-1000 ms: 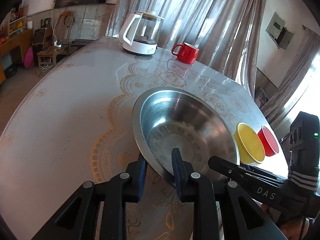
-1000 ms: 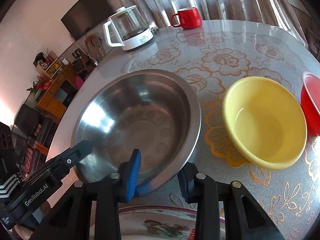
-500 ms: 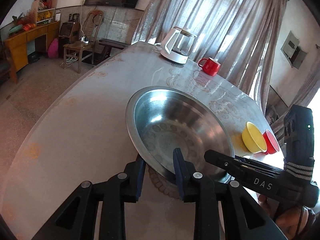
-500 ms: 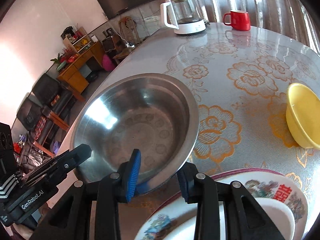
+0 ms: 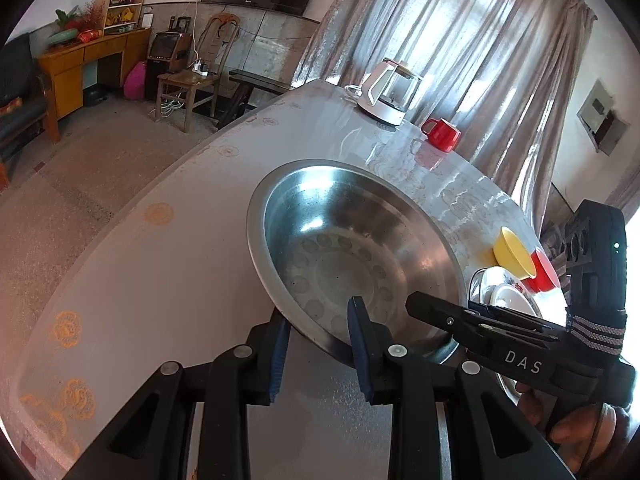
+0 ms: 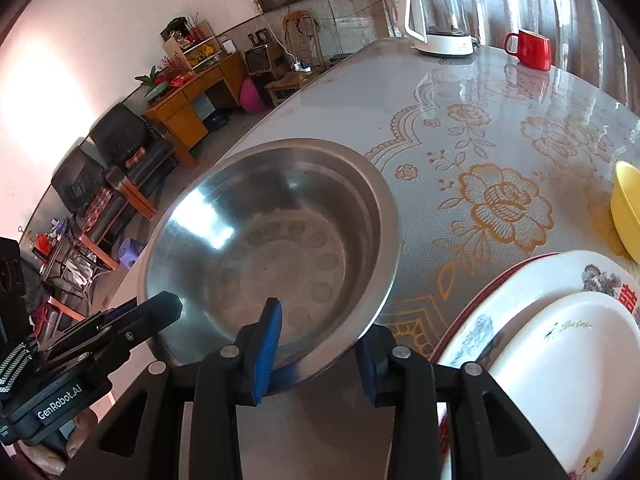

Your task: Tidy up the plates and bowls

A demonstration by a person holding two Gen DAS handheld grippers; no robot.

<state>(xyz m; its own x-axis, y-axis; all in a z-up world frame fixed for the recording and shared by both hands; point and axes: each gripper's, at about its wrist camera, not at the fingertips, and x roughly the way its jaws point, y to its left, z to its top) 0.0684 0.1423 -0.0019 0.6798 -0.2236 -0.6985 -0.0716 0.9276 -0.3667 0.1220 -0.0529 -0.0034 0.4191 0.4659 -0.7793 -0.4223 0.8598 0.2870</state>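
A wide steel bowl (image 5: 360, 248) (image 6: 272, 240) is held by its near rim between both grippers. My left gripper (image 5: 318, 344) is shut on the rim, one blue pad inside the bowl and one outside. My right gripper (image 6: 318, 352) is shut on the same rim further right, also with a pad on each side. Each gripper shows in the other's view: the right gripper (image 5: 416, 304) and the left gripper (image 6: 164, 308). A stack of patterned plates (image 6: 560, 352) (image 5: 508, 296) lies just right of the bowl. Beyond it sit a yellow bowl (image 5: 512, 252) (image 6: 626, 208) and a red bowl (image 5: 544, 272).
The round table (image 5: 160, 280) has a floral cover; in the right wrist view its edge (image 6: 256, 128) runs just left of the steel bowl. A glass kettle (image 5: 390, 92) (image 6: 438, 20) and a red mug (image 5: 442, 134) (image 6: 530, 50) stand at the far side. A hand (image 5: 576, 436) holds the right gripper.
Both grippers have carried the steel bowl leftward across the table, away from the yellow and red bowls. The plate stack has come into view at the right. The grips look unchanged.
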